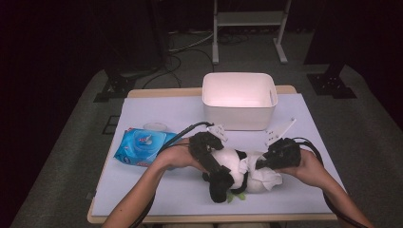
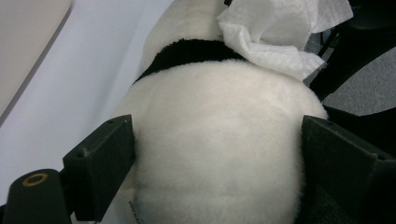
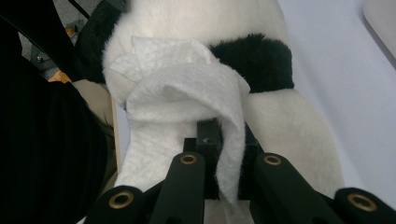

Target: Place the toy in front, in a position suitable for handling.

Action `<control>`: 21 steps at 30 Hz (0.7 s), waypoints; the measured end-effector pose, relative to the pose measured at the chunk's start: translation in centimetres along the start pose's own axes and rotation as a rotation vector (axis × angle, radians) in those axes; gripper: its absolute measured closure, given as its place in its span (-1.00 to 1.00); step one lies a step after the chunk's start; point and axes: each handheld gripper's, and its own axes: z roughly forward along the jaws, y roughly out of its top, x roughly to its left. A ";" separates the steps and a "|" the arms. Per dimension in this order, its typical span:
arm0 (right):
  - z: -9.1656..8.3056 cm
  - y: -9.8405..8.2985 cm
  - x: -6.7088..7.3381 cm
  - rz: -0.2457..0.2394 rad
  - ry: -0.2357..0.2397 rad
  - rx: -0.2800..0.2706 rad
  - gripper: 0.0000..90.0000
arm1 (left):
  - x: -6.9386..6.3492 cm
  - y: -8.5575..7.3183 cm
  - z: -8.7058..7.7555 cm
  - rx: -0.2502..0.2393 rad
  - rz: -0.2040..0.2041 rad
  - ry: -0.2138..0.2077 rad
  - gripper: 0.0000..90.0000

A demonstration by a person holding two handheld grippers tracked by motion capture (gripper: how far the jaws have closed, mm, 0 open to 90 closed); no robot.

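Desk: pale lilac mat on a wooden top, on grey carpet; the room beyond is dark, with a white stand at the far side.

Bin: white plastic tub, far centre of the desk, looks empty.

Plush panda: black-and-white soft toy lying at the near centre, between both hands.

Wet-wipe pack: blue, left of the panda, well apart from it.

Wipe: white sheet draped over the panda's black band.

Left tool: jaws spread wide to either side of the panda's white body, which sits between them; whether the pads press the fur I cannot tell.

Right tool: jaws closed on a fold of the wipe, held against the toy.

Risk, as judged: with the left tool's hold so slack, a wiping stroke could drag the panda across the smooth mat, and the thin wipe may bunch or slip from the jaws.
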 end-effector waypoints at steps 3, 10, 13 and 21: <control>0.1 0.0 0.0 -0.006 -0.001 0.001 0.89 | 0.0 -0.2 0.6 0.011 -0.004 -0.008 -0.73; 0.3 -0.2 0.1 -0.006 0.004 0.012 0.89 | 0.0 -0.7 1.3 -0.010 0.010 -0.035 -0.48; 0.2 -0.4 0.2 -0.001 0.006 0.007 0.89 | -0.1 -0.6 1.2 -0.010 0.025 -0.036 -0.26; -1.0 -0.7 0.1 0.015 -0.012 -0.042 0.89 | -0.3 1.1 -0.1 0.006 0.116 0.025 0.04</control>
